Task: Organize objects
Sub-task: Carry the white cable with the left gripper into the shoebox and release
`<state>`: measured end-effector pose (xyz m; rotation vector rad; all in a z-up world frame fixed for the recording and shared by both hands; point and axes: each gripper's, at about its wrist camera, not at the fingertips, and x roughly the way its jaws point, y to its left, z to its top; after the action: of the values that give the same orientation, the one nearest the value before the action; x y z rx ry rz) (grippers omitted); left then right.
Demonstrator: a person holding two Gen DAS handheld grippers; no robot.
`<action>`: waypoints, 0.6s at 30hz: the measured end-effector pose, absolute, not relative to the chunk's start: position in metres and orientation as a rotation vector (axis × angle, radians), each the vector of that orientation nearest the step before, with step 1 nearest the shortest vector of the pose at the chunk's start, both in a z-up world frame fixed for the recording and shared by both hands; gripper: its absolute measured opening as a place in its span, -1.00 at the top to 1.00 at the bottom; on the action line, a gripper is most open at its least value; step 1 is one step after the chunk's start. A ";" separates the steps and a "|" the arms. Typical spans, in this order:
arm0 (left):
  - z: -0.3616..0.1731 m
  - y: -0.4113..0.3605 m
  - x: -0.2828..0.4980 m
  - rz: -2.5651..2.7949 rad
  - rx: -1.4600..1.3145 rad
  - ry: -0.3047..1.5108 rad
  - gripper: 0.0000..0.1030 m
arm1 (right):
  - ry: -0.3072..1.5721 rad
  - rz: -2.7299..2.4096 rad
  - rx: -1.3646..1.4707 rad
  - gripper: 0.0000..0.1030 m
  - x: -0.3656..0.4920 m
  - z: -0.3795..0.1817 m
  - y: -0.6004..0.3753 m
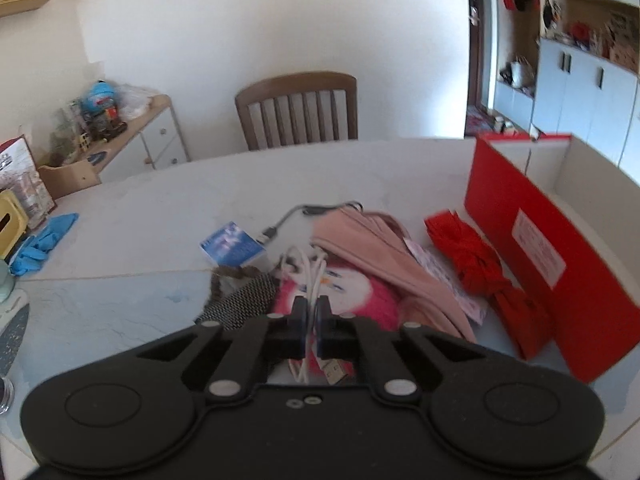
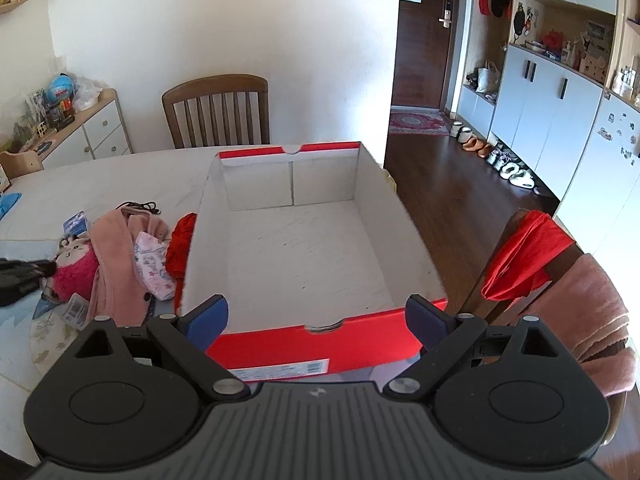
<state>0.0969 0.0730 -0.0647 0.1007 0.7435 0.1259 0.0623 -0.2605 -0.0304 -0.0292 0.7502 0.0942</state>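
My left gripper (image 1: 312,309) is shut on a white USB cable (image 1: 313,276); its plug (image 1: 334,370) dangles below the jaws. Beneath it a pile lies on the table: a pink plush toy (image 1: 360,296), pink cloth (image 1: 380,248), a red cloth (image 1: 484,264), a small blue-and-white box (image 1: 232,246), a black cable (image 1: 316,210) and a grey tweed piece (image 1: 244,300). The red shoebox (image 1: 516,248) stands right of the pile. My right gripper (image 2: 316,312) hangs open over the near rim of the empty shoebox (image 2: 312,344). The plush toy (image 2: 74,272) and left gripper (image 2: 24,276) show at the left.
A wooden chair (image 1: 296,112) stands behind the table. Blue gloves (image 1: 42,242) and a yellow tissue box (image 1: 10,224) lie at the table's left edge. Another chair (image 2: 492,280), draped with red cloth (image 2: 524,252) and a pink towel (image 2: 588,312), stands right of the shoebox.
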 end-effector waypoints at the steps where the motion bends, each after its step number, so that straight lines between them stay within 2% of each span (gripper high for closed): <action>1: -0.061 0.074 0.097 0.130 0.091 0.739 0.98 | 0.749 0.090 -0.031 -0.87 0.064 -0.031 -0.265; 18: 0.006 0.064 0.098 0.107 -0.075 0.645 0.98 | 0.774 0.086 -0.020 -0.87 0.109 -0.039 -0.311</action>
<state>0.0977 0.0641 0.0055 -0.0752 0.6452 0.1068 0.1091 -0.3106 -0.0393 -0.0200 0.7741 0.0857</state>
